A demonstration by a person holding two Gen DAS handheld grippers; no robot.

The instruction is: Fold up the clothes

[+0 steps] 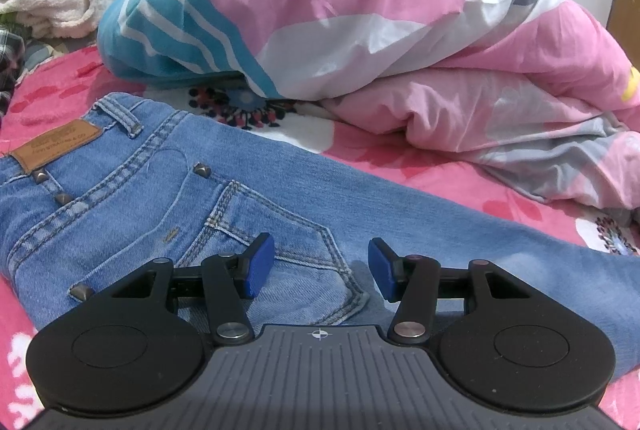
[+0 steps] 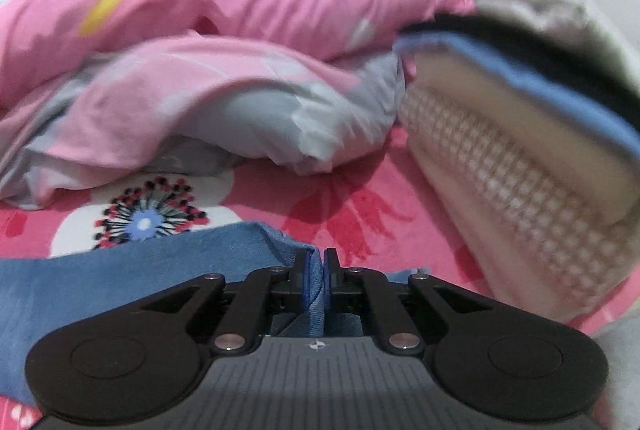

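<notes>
In the left wrist view the blue jeans (image 1: 168, 197) lie flat on the bed's pink flowered cover (image 1: 440, 173), waistband at the left of the frame and one leg running off to the right, below a bunched pink, white and teal duvet (image 1: 340, 9). The left gripper (image 1: 321, 267) hovers over the back pocket at lower centre, its jaws standing apart with nothing between them. In the right wrist view the right gripper (image 2: 319, 272) has its jaws closed on a fold of the jeans' fabric at lower centre, with a stack of folded clothes (image 2: 520, 133) at the right of the frame.
</notes>
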